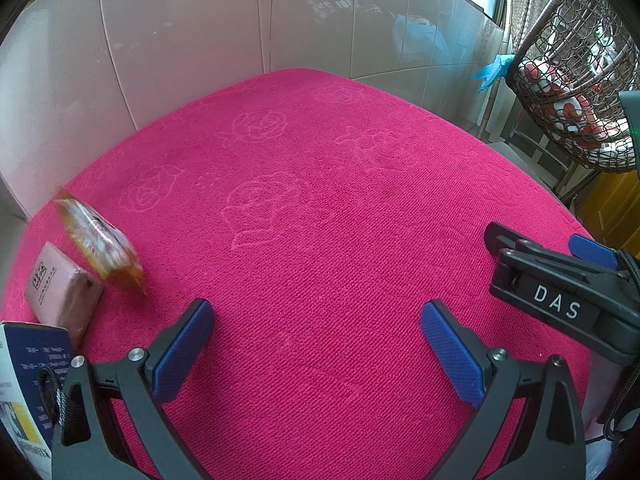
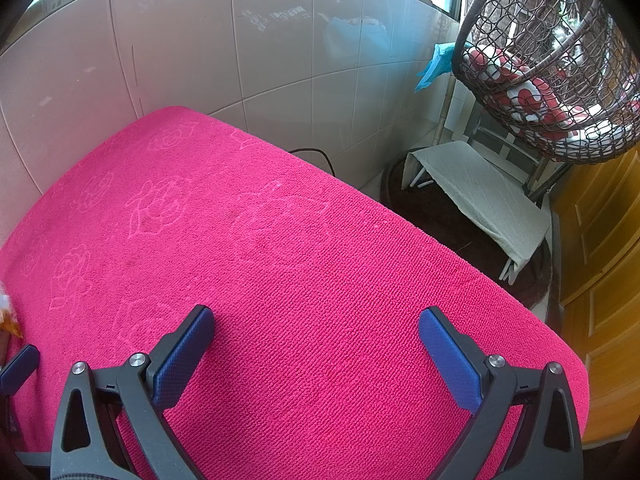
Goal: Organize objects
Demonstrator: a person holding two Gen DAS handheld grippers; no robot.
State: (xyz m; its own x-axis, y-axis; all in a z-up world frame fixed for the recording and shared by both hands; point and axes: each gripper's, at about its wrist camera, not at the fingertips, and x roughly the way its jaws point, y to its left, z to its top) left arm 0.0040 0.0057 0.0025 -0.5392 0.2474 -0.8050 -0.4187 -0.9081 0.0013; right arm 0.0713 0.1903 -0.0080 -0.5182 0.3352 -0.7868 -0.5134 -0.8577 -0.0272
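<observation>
A: Left wrist view first; where does the left claw [image 1: 316,344] stand?
B: At the lower middle of the frame, its blue pads spread wide with nothing between them, over the pink cloth of the table [image 1: 320,200]; most of the cloth ahead lies bare up to the tiled wall [image 1: 180,40] at the top.

A: And the things to be organised?
B: Crowded at the left edge of the frame; a blurred snack packet [image 1: 100,240] tilts above a pink box [image 1: 62,288], the two just beside each other; a blue-and-white box [image 1: 28,384] sits in the lower left corner, partly behind the claw's frame.

A: Anything at the right?
B: The right claw [image 1: 560,264] enters at the right edge, marked DAS; seen sideways, so its opening is unclear there.

A: Right wrist view?
B: The right claw [image 2: 316,348] gapes wide and empty over bare cloth; the table's right edge drops to a floor with a cloth-covered stool [image 2: 480,196]; a wicker hanging chair [image 2: 560,60] fills the upper right; the packet's corner [image 2: 8,316] peeks in at the left edge.
</observation>
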